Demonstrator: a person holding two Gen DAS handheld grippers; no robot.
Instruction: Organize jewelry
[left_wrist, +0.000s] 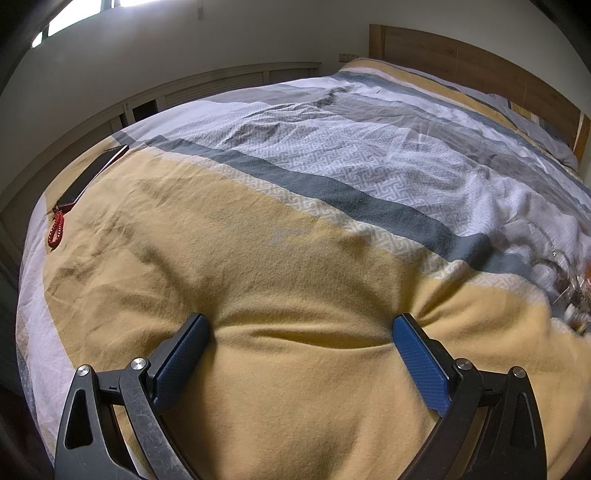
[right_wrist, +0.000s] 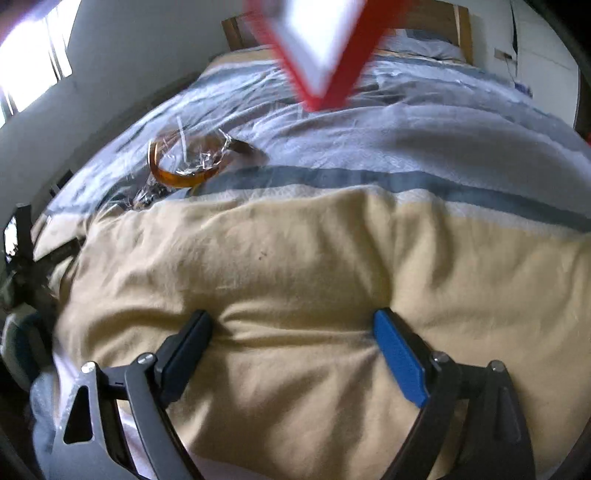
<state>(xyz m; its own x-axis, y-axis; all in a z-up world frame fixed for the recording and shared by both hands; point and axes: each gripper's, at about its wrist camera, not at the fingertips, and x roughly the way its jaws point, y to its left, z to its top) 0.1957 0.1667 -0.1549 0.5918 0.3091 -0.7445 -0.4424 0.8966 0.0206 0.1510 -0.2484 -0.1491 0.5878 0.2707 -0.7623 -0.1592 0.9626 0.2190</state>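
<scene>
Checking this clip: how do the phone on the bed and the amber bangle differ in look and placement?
The phone is flat, dark and rectangular; the amber bangle is a translucent brown ring. The phone lies bare on the yellow part of the bedcover near the edge, with a red coiled strap at its end; the bangle sits in crinkled clear plastic on the grey stripes. Both rest on the bed, apart from the open grippers.

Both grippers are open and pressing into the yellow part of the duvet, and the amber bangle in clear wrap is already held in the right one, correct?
Not quite. The right wrist view shows the amber bangle in clear wrap lying on the grey-striped duvet, apart from the open right gripper. The left gripper is open too.
</scene>
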